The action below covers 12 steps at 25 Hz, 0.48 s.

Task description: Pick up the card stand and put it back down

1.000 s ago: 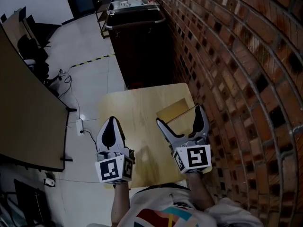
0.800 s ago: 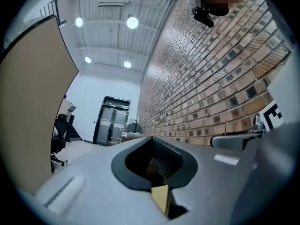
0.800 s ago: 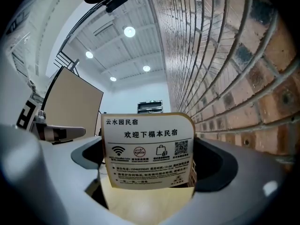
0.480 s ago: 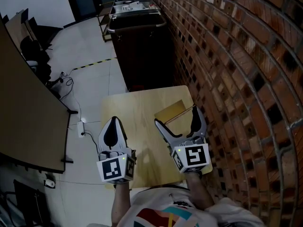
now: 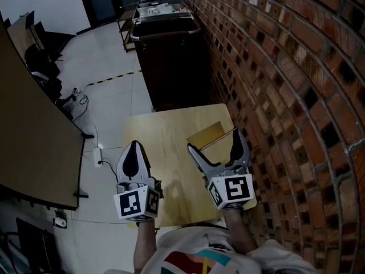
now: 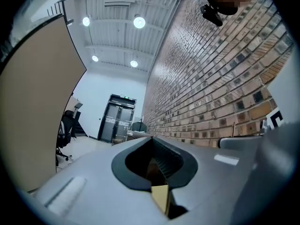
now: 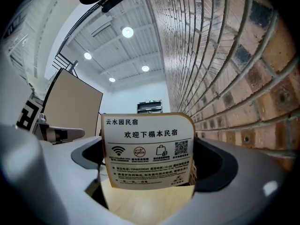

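Observation:
The card stand (image 5: 210,135) is a wooden base with an upright printed card, standing on the right side of the small wooden table (image 5: 159,131) close to the brick wall. In the right gripper view the card stand (image 7: 147,149) fills the middle, its white face with icons and a QR code turned toward the camera. My right gripper (image 5: 215,142) is open, one jaw on each side of the stand and neither touching it. My left gripper (image 5: 134,146) hovers over the table's left part, shut and holding nothing. The left gripper view shows the left gripper (image 6: 157,172) with its jaws together.
A brick wall (image 5: 285,96) runs along the table's right edge. A dark cart (image 5: 171,50) stands just beyond the table's far edge. On the left is a large brown partition (image 5: 28,136), with cables (image 5: 80,96) on the floor beside it.
Nothing has visibly moved; the head view only shifts slightly. The right gripper stays open around the card stand and the left stays shut.

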### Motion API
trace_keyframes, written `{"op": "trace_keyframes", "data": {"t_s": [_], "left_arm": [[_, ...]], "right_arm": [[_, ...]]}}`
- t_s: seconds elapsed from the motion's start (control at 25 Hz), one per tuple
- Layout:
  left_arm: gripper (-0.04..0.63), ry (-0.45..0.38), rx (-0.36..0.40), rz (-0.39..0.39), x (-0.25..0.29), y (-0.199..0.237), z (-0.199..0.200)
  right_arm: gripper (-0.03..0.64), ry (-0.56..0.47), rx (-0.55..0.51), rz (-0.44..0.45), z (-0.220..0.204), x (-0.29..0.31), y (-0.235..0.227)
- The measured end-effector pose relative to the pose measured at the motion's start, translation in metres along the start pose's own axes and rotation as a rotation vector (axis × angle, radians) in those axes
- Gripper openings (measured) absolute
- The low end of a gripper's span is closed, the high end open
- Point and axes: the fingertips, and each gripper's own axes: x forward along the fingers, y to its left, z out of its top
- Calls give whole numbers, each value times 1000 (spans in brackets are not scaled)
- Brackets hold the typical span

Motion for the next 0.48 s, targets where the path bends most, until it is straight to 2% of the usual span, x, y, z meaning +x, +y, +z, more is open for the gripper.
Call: {"op": "trace_keyframes", "data": {"t_s": [0.2,0.48], "left_arm": [[5,16,0,-21,-3,0,-4],[5,19,-23,15,-6,7,-5]], "right_arm": [[568,4,6,-6,-1,-3,1],[568,14,16,-7,-4,-6,1]]}}
